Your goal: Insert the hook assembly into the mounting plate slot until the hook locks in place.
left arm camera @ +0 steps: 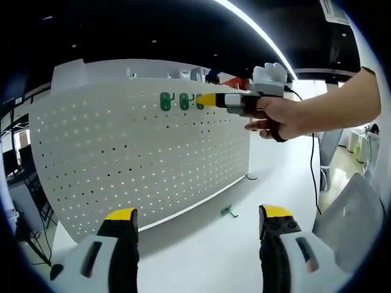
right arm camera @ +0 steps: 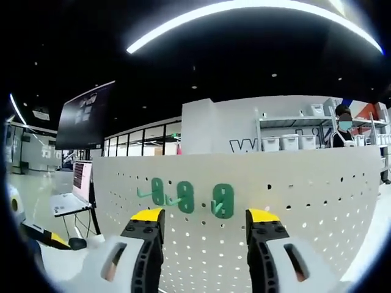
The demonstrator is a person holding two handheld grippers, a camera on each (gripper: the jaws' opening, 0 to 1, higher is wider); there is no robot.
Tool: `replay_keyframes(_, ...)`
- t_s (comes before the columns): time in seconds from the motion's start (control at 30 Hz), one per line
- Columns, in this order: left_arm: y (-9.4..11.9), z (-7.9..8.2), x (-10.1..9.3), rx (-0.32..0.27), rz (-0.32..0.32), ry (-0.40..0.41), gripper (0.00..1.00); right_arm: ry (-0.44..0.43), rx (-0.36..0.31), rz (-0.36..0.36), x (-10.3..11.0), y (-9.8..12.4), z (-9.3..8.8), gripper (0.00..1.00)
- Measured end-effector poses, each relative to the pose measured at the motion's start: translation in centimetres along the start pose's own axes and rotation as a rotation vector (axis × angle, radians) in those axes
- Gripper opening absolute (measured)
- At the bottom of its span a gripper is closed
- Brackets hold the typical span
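Pegboard (left arm camera: 140, 159): white perforated panel, standing upright on a white table (left arm camera: 208, 250).
Mounted hooks: three green hooks (right arm camera: 186, 196) sit side by side near the panel's top edge (rightmost one (right arm camera: 222, 201) lies between the right jaws' line of sight).
Loose hook (left arm camera: 229, 212): lies on the table, just in front of the panel's base.
Left gripper (left arm camera: 198, 223): jaws apart, empty, low over the table.
Right gripper (right arm camera: 204, 223): jaws apart, empty, its tip near the mounted hooks.

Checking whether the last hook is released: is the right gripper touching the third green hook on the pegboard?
Apart. In the right gripper view the third green hook sits on the pegboard, with board showing either side between it and the open right gripper.
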State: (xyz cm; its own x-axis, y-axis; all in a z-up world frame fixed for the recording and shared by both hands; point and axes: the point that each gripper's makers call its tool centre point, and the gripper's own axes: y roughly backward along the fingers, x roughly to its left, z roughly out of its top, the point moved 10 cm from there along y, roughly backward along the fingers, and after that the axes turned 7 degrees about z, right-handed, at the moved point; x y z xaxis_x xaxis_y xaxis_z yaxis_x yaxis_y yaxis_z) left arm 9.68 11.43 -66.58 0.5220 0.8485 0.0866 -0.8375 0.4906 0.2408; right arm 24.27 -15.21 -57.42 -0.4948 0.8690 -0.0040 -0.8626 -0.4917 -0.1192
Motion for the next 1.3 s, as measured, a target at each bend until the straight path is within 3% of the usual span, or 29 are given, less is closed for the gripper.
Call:
replay_keyframes(0.53,-0.2,0.1,0.0,-0.005,-0.004,0.002,0.83,0.015,0.004,0.01,0.1,0.5,0.1,0.57)
replay_keyframes(1.3,-0.1,0.4,0.0,-0.005,-0.011,-0.009,0.83,0.017,0.022,0.081,0.3,2.1,-0.4,0.56)
